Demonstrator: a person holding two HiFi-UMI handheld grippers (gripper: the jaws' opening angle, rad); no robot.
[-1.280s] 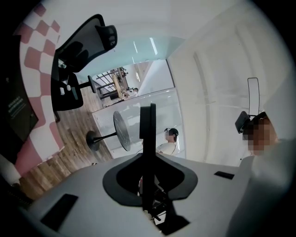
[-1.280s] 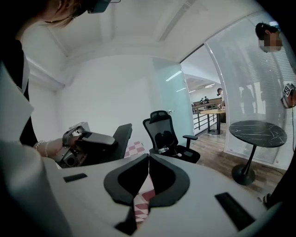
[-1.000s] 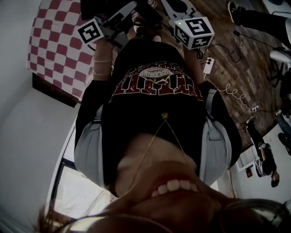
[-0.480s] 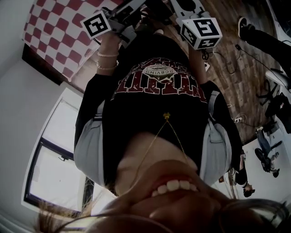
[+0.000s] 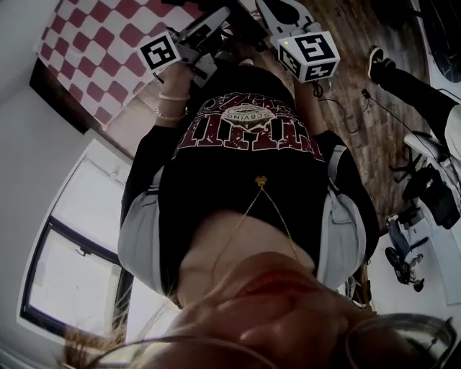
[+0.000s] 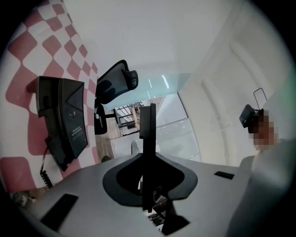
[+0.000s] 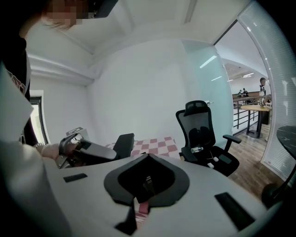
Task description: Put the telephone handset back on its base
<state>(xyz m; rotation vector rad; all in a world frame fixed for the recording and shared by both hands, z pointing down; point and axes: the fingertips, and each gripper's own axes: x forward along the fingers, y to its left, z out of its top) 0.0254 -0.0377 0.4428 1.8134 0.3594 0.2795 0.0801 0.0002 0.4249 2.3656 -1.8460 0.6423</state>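
Note:
A black telephone (image 6: 62,120) lies on a red-and-white checked cloth (image 6: 27,51) at the left of the left gripper view, its coiled cord (image 6: 44,173) trailing off its lower end. I cannot make out the handset apart from the base. My left gripper (image 6: 147,139) is lifted off the cloth, and its jaws show as one thin dark bar, shut with nothing between them. In the head view both grippers are held up in front of the person's chest: the left gripper (image 5: 216,18) and the right gripper (image 5: 277,11). The right gripper's jaws are not visible in its own view.
A black office chair (image 7: 203,134) stands on the wood floor beside the checked cloth (image 7: 155,144). Another person's legs (image 5: 403,72) and cables lie on the floor at the right. A window (image 5: 72,245) is at the left and a glass wall (image 7: 259,83) at the right.
The head view has swung, so the window and floor have shifted in the frame. Both grippers stay raised before the chest, the left marker cube now a little lower and further right.

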